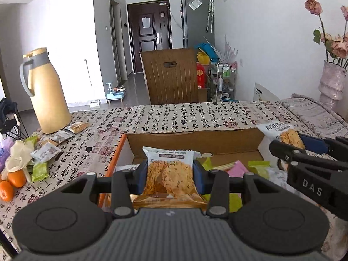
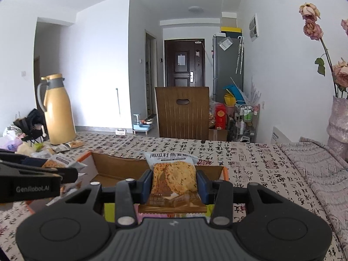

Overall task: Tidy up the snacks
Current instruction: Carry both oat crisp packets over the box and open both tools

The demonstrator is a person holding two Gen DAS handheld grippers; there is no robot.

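Note:
My left gripper is shut on an oat crisp packet, white at the top with a golden biscuit printed on it. It hangs over the near end of an open cardboard box with an orange rim. My right gripper is shut on a second, matching oat crisp packet above the same box. Each gripper shows at the edge of the other's view: the right gripper with its packet, the left gripper likewise. Green and pink packets lie inside the box.
Loose snack packets, tangerines and a yellow thermos jug crowd the table's left side. A pink vase with flowers stands at the right on a folded quilt. A wooden chair stands beyond the table's far edge.

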